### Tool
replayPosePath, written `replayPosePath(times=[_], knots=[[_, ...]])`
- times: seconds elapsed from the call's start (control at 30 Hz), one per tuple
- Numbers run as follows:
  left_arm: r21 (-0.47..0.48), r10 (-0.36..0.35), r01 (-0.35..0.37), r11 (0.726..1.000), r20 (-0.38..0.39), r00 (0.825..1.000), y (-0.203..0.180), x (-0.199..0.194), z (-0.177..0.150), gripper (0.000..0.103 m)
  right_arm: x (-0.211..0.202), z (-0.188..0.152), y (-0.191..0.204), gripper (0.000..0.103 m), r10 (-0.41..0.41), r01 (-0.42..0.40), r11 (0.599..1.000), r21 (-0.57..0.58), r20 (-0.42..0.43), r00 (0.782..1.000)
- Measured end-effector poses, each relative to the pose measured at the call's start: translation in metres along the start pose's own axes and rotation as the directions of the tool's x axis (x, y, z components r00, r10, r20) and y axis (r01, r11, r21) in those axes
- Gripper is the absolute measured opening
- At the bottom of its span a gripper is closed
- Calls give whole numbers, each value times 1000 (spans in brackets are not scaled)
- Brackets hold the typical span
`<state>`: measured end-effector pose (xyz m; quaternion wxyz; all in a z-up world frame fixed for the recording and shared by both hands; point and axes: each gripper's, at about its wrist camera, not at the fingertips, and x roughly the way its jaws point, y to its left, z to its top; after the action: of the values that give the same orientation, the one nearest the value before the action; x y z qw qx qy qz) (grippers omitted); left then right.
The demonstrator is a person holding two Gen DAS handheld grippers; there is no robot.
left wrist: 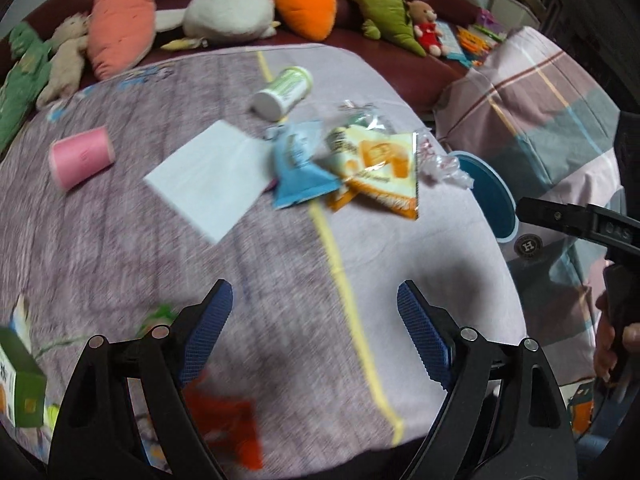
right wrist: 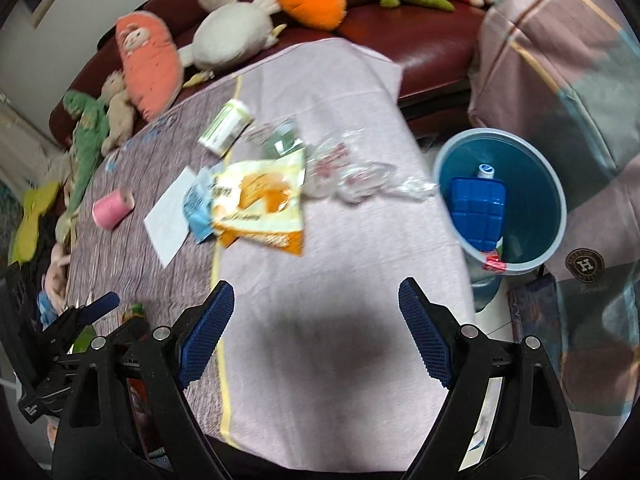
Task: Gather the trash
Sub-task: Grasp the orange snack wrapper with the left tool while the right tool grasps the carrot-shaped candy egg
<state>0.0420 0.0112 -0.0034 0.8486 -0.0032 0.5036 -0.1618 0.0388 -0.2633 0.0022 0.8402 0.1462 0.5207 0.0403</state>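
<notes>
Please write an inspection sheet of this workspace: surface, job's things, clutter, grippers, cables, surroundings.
Surface: table under a pink-purple cloth with a yellow stripe.
Job's things: yellow snack bag, blue packet, clear wrappers, white napkin, lying white bottle; teal bin beside the table already holds a blue bottle.
Clutter: pink cup on its side, green box.
Grippers: left gripper and right gripper open, empty.
Cables: nothing seen.
Surroundings: dark red sofa with plush toys, striped bedding.
</notes>
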Motion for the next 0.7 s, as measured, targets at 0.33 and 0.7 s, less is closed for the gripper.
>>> replayPosePath(times=[0.33, 0.7], knots=[[-80, 26, -29, 996, -42, 999, 57, -26, -71, 87, 11, -31, 61, 81, 42, -51, 991, -126, -72, 997], [-95, 42, -47, 994, -60, 997, 70, 5, -113, 90, 26, -52, 89, 81, 57, -78, 983, -165, -130, 990]])
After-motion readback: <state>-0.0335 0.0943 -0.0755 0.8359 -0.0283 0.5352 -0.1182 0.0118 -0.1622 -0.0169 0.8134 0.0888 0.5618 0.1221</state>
